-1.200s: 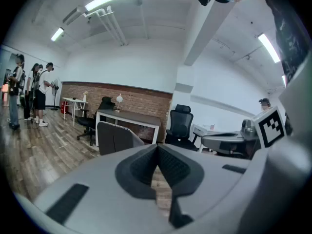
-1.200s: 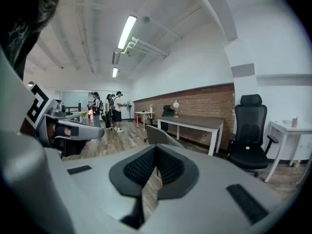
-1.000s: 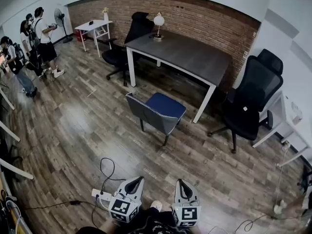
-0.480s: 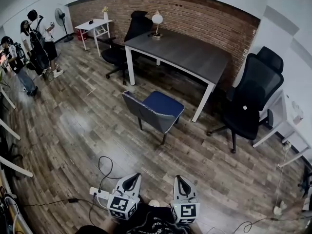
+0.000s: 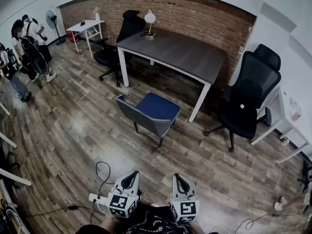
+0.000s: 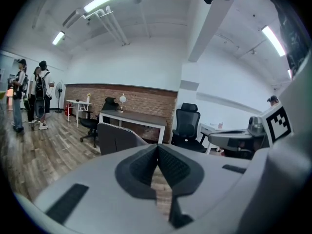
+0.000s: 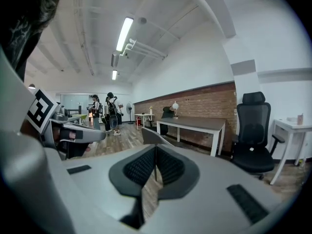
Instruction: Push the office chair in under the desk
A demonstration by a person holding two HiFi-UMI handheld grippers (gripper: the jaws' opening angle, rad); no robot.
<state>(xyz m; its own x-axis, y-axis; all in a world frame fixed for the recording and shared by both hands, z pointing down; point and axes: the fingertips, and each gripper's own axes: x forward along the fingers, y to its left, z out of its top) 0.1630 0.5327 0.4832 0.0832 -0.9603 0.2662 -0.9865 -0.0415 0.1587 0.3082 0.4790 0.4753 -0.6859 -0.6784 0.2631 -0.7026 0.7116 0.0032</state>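
**Chair out from desk, both grippers clenched and empty, well short of it**

The blue-seated chair (image 5: 155,108) stands on the wood floor just in front of the desk (image 5: 175,52). Its grey backrest faces the person and its seat points at the desk's open side. It is clear of the desk, not tucked in at all. Likely the target, since it sits squarely ahead and is lined up with the gap between the desk legs. The black office chair (image 5: 248,99) on casters off the desk's right end could equally be meant; I can't settle which.

The backrest toward the person makes sense: it is the surface to push on.

The left gripper (image 5: 129,178) and right gripper (image 5: 178,179) are low and close to the body, side by side, pointing at the chair and well apart from it. Both have their jaws pressed together with nothing between them, as each gripper view confirms. Clenched tips suit a push, blunt and without snagging.

A power strip (image 5: 96,197) and cable lie on the floor by the left gripper, a possible trip risk when stepping forward. Several people (image 5: 22,38) stand far left, out of the way.
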